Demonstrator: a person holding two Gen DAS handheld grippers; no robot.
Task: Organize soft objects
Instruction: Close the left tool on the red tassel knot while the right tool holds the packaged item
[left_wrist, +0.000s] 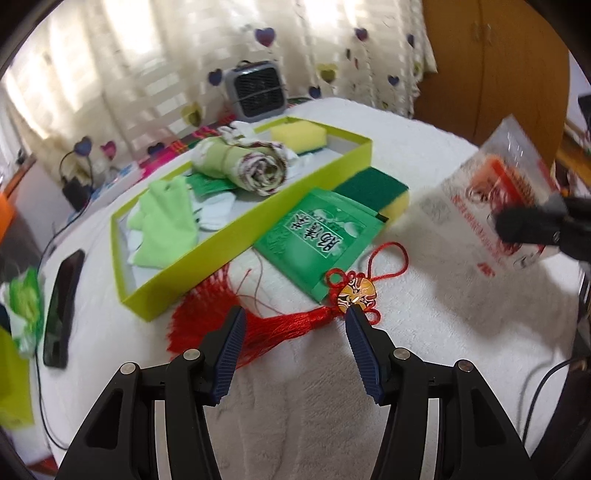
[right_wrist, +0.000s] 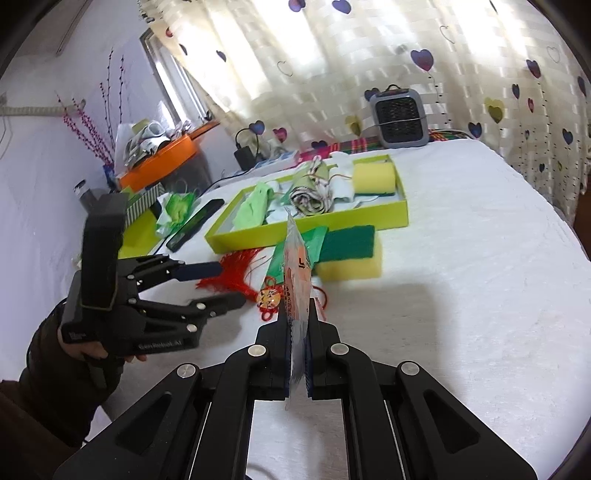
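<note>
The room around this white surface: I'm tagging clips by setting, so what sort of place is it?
Probably a home bedroom: heart-print curtains across a window, a wooden wardrobe, and a small heater at the far edge of a white, bed-like surface.

"肠清茶" on green sachet

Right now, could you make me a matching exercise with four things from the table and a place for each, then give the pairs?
Things:
1. rolled cloth
2. clear packet
3. red tassel
4. green sachet

Places:
A. between the left gripper's open fingers
B. leaning on a sponge beside the box
C. inside the green box
D. clamped in the right gripper

Pairs: 1-C, 2-D, 3-A, 4-B
</note>
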